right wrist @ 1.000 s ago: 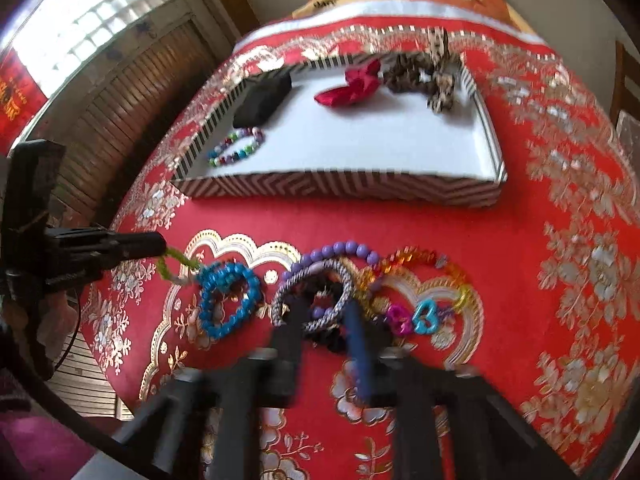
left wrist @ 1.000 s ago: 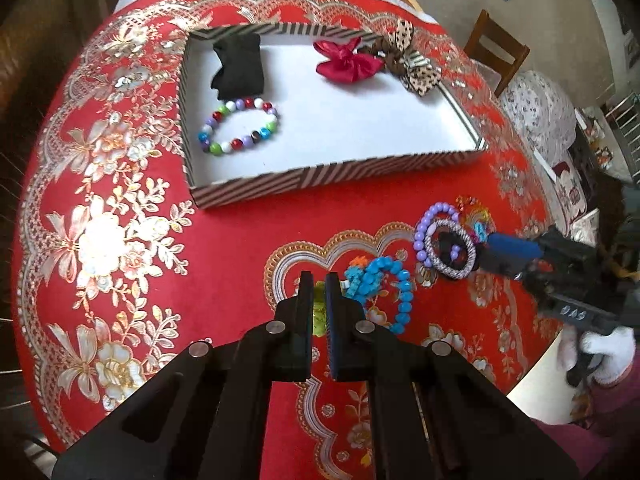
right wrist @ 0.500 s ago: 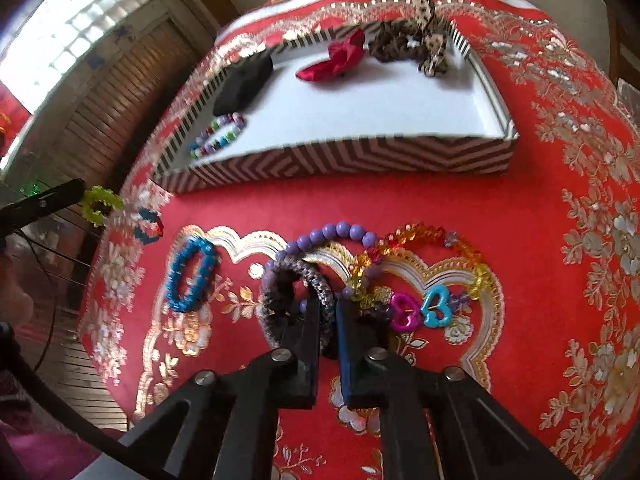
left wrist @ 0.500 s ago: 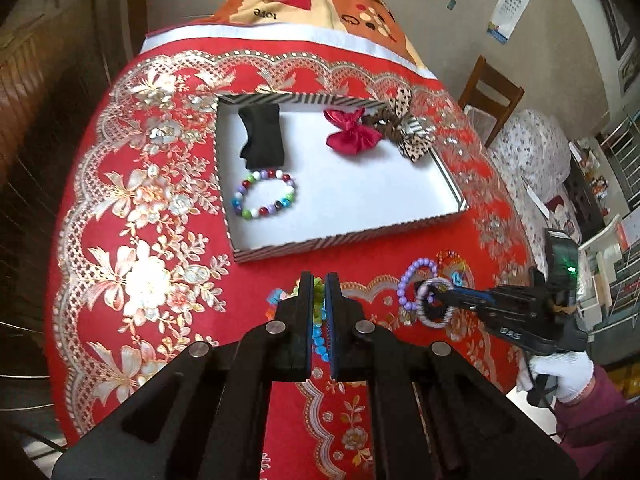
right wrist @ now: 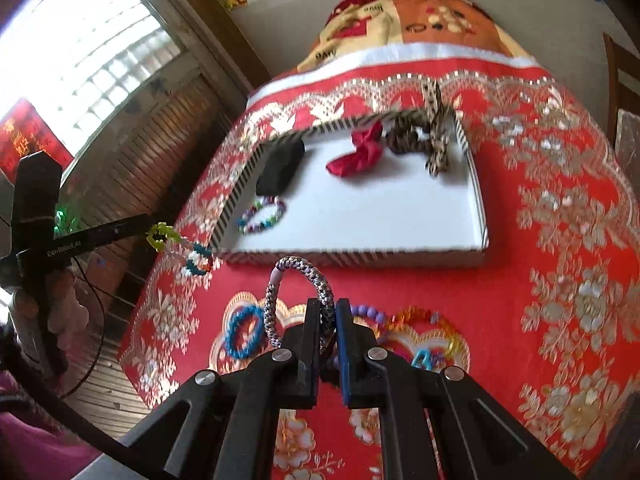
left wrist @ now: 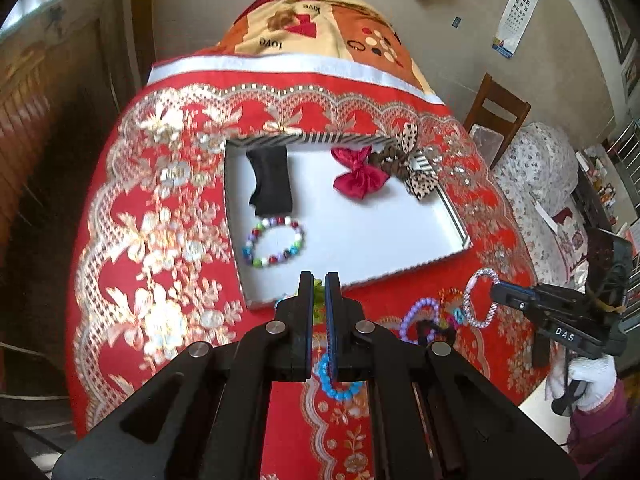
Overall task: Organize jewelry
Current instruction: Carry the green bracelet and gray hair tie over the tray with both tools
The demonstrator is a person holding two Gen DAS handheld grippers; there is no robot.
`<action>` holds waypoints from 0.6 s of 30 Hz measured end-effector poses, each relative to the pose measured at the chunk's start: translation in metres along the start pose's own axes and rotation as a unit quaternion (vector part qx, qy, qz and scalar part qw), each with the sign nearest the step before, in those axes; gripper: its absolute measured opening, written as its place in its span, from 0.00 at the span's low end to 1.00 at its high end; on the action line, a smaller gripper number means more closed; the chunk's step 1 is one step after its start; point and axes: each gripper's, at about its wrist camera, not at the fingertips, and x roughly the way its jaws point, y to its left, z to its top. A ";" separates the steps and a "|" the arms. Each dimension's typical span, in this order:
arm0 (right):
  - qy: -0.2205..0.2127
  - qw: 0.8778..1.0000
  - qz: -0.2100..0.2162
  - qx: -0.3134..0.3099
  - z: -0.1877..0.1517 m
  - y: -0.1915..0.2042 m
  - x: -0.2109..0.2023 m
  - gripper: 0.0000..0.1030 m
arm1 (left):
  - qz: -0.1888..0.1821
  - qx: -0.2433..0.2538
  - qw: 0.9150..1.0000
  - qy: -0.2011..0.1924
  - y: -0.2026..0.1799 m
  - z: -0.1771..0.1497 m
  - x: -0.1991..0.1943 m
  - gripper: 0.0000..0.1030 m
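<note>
My left gripper [left wrist: 319, 280] is shut on a green link bracelet [right wrist: 162, 236] with blue and white links hanging from it, held in the air left of the tray's near corner. My right gripper [right wrist: 328, 308] is shut on a silver braided bracelet [right wrist: 298, 276], lifted above the cloth; it also shows in the left wrist view [left wrist: 482, 300]. The white tray [left wrist: 380, 240] with striped walls holds a multicoloured bead bracelet [left wrist: 274, 242], a black pouch [left wrist: 270, 184], a red bow [left wrist: 358, 180] and a leopard bow [left wrist: 404, 160].
On the red floral cloth [right wrist: 560, 280] near me lie a blue bead bracelet [right wrist: 242, 332], a purple bead bracelet [left wrist: 420, 312], an orange bead bracelet [right wrist: 420, 316] and heart pieces [right wrist: 424, 358]. A wooden chair [left wrist: 496, 116] stands at the right.
Both grippers have risen away from the cloth, each carrying its bracelet. The silver braided bracelet has left the pile, and the tray now sits lower and closer in both views.
</note>
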 end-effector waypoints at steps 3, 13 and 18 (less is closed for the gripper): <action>-0.008 1.000 -0.003 -0.001 0.010 0.000 -0.001 0.06 | 0.007 0.007 1.000 -0.003 -0.005 0.010 0.005 0.04; -0.016 1.000 -0.011 -0.007 0.045 -0.010 0.011 0.06 | 0.036 0.021 0.999 -0.005 -0.019 0.041 0.039 0.04; -0.017 1.000 -0.014 -0.005 0.058 -0.015 0.021 0.06 | 0.047 0.021 0.999 0.003 -0.020 0.057 0.060 0.04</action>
